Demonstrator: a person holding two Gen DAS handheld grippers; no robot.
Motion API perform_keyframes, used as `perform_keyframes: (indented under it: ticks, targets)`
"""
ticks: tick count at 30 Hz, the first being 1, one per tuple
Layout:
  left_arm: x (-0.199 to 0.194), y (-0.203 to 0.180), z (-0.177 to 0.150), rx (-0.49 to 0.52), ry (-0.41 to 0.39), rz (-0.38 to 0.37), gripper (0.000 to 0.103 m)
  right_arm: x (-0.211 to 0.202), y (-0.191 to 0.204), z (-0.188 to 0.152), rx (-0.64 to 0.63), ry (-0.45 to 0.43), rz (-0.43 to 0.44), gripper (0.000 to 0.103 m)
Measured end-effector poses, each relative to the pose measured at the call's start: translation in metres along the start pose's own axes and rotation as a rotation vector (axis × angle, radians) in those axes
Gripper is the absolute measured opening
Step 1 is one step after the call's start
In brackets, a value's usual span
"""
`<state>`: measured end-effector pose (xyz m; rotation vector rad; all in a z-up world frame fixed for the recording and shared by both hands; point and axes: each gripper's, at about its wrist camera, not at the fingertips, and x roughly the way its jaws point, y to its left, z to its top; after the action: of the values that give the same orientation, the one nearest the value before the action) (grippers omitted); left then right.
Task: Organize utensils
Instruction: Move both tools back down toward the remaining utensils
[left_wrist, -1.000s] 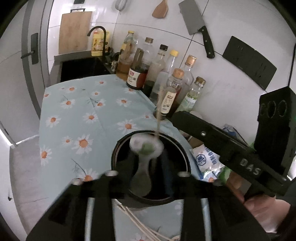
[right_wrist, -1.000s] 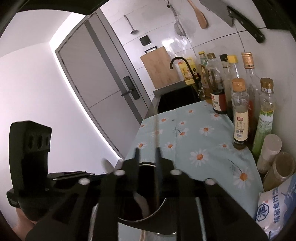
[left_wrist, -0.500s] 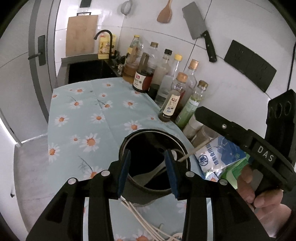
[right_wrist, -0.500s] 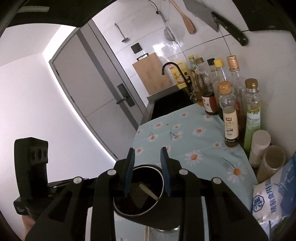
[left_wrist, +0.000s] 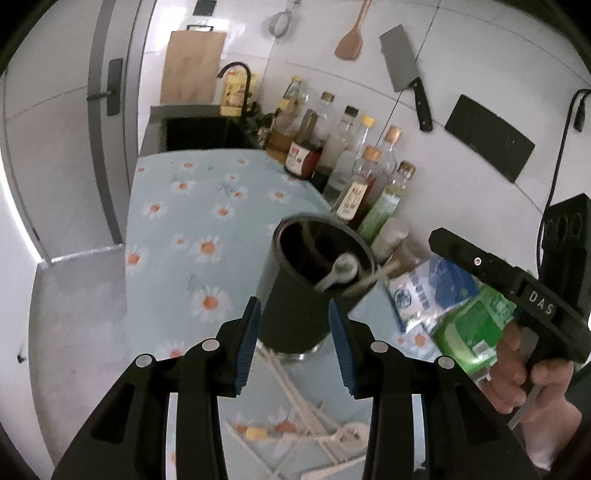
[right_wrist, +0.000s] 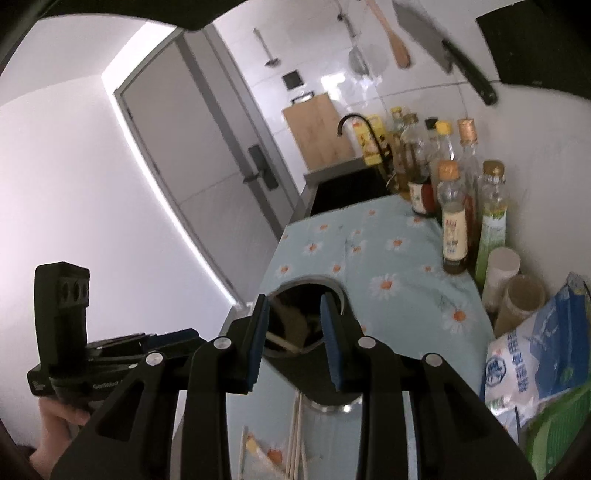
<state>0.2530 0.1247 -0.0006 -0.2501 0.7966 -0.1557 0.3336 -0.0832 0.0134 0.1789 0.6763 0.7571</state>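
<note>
Both hand-held grippers backed off holder (left_wrist: 299, 299); cloth's (left_wrist: 184, 221) left edge bare.

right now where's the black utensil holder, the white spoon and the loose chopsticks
black utensil holder (left_wrist: 295, 317), left wrist view, on its outer side wall
white spoon (left_wrist: 341, 269), left wrist view, on its bowl at the holder's rim
loose chopsticks (left_wrist: 291, 391), left wrist view, on the sticks lying on the cloth

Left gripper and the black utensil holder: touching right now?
Apart. In the left wrist view the open left gripper sits short of the black utensil holder, with tablecloth showing between pad and wall.
</note>
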Motion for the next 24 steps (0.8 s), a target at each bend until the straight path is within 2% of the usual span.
perform_keyframes:
  ticks: [12, 14, 18, 24]
  targets:
    - [-0.007, 0.020, -0.066, -0.104, 0.094, 0.005, 0.037, 0.005, 0.002, -0.054, -0.033, 0.192, -0.002, 0.031]
    - [-0.007, 0.021, -0.079, -0.124, 0.108, 0.003, 0.037, 0.007, 0.004, -0.063, -0.075, 0.243, -0.005, 0.031]
    - [-0.007, 0.020, -0.097, -0.177, 0.140, 0.018, 0.037, 0.016, 0.005, -0.083, -0.150, 0.397, -0.013, 0.031]
    - [-0.018, 0.015, -0.128, -0.258, 0.150, 0.025, 0.037, 0.024, 0.022, -0.114, -0.356, 0.599, 0.049, 0.030]
